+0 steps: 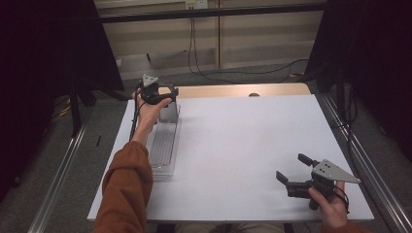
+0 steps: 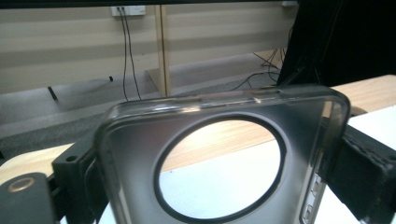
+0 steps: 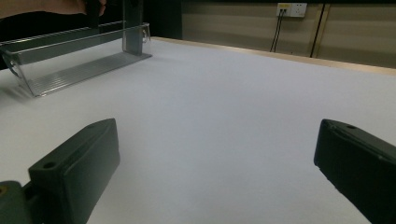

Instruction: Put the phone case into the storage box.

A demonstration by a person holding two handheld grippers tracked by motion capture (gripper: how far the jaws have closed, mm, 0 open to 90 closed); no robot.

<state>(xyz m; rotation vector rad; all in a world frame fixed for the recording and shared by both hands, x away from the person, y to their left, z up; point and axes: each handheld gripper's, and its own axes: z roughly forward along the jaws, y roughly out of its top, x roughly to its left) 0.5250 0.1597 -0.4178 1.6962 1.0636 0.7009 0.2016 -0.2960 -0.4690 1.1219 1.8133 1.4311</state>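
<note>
Clear divider panel (image 2: pixel 219 154) upright in clear tray (image 1: pixel 164 145), pinched by left hand-held gripper (image 1: pixel 156 94); right hand-held gripper (image 1: pixel 294 172) agape

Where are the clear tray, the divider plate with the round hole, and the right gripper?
clear tray (image 1: pixel 163 145), high view, ribbed floor.
divider plate (image 2: pixel 130 140), left gripper view, face beside the hole.
right gripper (image 1: pixel 293 170), high view, between its fingertips.

The light is dim and even, falling from above; the white worktop (image 1: pixel 233 141) is the brightest surface and the room's sides sink into black. Shadows are faint and soft. In the left gripper view the clear plate (image 2: pixel 219 163) between the jaws shows pale glare along its top edge, and the near jaws blur slightly.
</note>
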